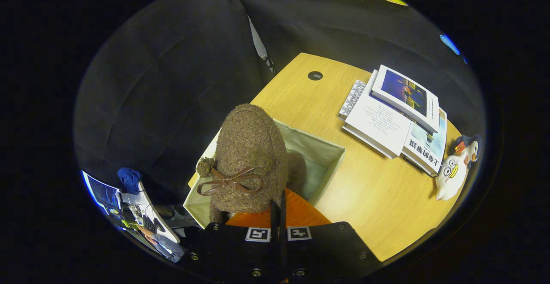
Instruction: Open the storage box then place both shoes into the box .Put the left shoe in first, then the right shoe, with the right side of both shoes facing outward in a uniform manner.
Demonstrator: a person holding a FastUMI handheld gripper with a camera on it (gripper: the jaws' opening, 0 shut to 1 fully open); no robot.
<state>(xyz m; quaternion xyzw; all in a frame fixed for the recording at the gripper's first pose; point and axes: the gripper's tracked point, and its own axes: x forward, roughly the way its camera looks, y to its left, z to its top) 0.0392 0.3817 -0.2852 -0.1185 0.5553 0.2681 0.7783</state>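
Between your claw's [278, 209] fingers, pressed nearly together, sits the rim of a fuzzy brown shoe [249, 159] (leather bow on its side), pinched and hanging over the open storage box [326, 163]. Beyond, books [393, 116] and a duck toy [453, 170] lie on the desk [378, 206].
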